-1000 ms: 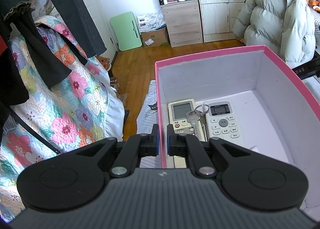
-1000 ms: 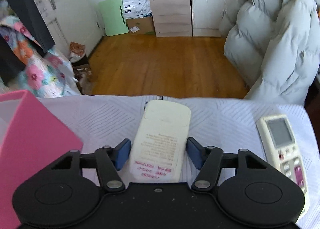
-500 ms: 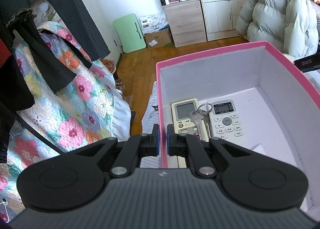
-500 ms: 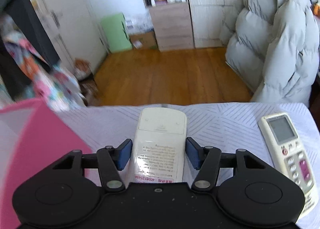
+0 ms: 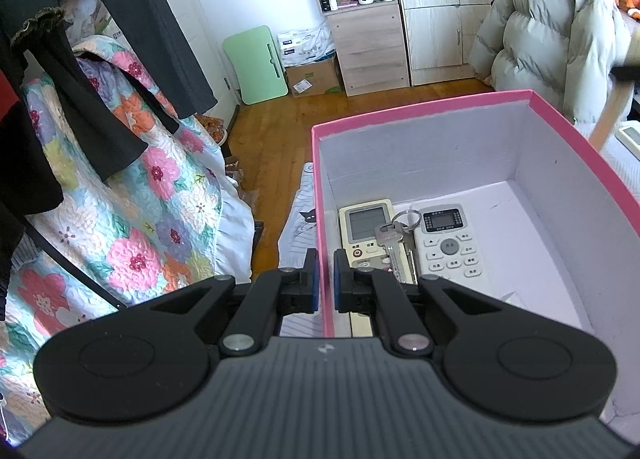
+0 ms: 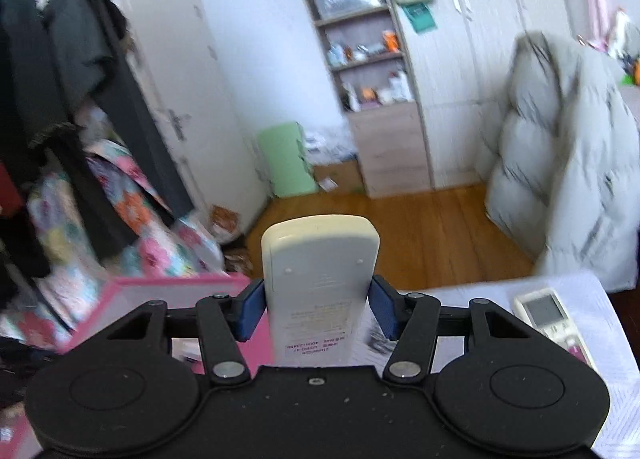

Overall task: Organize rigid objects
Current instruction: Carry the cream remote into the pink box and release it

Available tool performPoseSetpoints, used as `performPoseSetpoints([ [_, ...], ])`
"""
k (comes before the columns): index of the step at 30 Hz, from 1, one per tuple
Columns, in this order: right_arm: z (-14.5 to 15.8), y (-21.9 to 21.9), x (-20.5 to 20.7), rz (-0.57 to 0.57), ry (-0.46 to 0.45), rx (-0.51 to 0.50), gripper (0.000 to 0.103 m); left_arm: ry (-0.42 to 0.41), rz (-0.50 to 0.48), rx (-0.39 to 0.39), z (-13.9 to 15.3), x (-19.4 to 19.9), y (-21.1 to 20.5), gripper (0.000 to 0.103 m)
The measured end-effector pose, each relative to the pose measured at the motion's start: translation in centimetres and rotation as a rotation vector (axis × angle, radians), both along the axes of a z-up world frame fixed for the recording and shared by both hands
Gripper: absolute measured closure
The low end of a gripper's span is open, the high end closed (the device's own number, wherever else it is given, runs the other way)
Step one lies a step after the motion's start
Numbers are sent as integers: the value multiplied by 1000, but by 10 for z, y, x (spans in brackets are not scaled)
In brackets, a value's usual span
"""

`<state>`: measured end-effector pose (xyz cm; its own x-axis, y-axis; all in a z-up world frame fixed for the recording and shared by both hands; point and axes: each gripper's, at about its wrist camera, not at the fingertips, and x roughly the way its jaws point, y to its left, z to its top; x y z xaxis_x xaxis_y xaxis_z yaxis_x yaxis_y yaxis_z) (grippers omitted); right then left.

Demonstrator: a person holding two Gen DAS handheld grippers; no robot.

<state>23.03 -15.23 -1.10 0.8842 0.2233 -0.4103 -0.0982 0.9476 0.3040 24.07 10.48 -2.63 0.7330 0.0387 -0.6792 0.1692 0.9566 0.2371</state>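
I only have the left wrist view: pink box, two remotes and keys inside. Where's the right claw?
Observer: The right claw is shut on a cream remote, back side up, lifted off the bed.
Operator: Anything still outside the box?
Observer: Yes, another remote lies screen-up on the white bedcover, right of the claw.
Operator: How near is the box?
Observer: The pink box sits low left of that claw.

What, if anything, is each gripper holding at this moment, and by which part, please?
The right gripper clamps a cream remote, back side up, across its long side edges near the labelled end. The left gripper pinches the pink box's near-left wall.
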Motion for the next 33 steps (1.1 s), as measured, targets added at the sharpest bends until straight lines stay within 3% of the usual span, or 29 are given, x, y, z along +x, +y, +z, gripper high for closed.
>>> performPoseSetpoints([
  [5, 47, 42, -22, 159, -114, -111, 42, 6, 10, -20, 0, 1, 1, 97],
  [8, 54, 66, -28, 277, -102, -121, 42, 10, 7, -36, 1, 2, 4, 97],
  [13, 31, 102, -18, 405, 25, -150, 42, 7, -1, -4, 0, 2, -1, 97],
  [18, 4, 127, 0, 358, 125, -343, 42, 6, 0, -6, 1, 1, -2, 97],
  [25, -31, 158, 28, 377, 232, -519, 42, 9, 4, -34, 2, 2, 3, 98],
  [28, -34, 166, 32, 395, 235, -510, 42, 9, 0, -37, 2, 2, 3, 98],
  [30, -24, 158, 21, 415, 147, -440, 41, 10, 0, -33, 1, 2, 2, 98],
  [32, -12, 144, 14, 377, 83, -360, 28, 10, -3, -41, 1, 2, 2, 98],
  [33, -8, 135, 11, 359, 78, -319, 28, 10, -3, -38, 1, 1, 2, 98],
])
